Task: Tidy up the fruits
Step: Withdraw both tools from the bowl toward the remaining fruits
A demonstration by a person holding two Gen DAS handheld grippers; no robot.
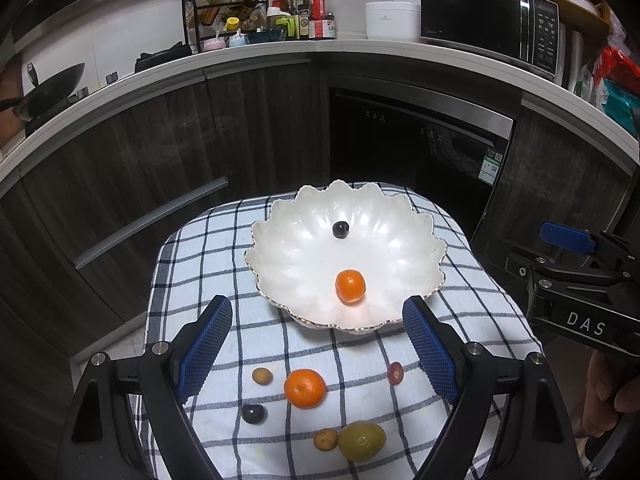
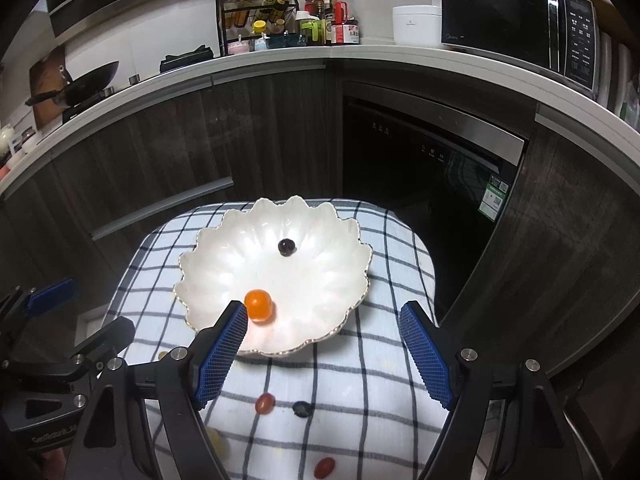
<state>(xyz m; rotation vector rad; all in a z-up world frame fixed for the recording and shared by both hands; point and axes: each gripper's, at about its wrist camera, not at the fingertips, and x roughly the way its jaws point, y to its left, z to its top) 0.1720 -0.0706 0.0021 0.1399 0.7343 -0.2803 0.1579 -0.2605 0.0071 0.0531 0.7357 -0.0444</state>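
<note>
Between left fingers (image 1: 430,350), tangerine (image 1: 305,387) on cloth (image 1: 360,364)

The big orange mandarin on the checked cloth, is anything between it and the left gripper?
Nothing visible. The big orange mandarin lies in the open between the open left gripper fingers, smaller fruits only beside it.

One white scalloped bowl (image 1: 400,216) sits on the checked cloth (image 1: 248,344), with two fruits in it: one small orange (image 1: 351,286) and one dark grape (image 1: 340,229). Loose on the cloth I count one larger orange (image 1: 305,387), one green fruit (image 1: 362,440), two small brown fruits (image 1: 262,376) (image 1: 325,439), two dark grapes (image 1: 253,414) (image 2: 302,409) and two red ones (image 2: 265,403) (image 2: 324,468).
</note>
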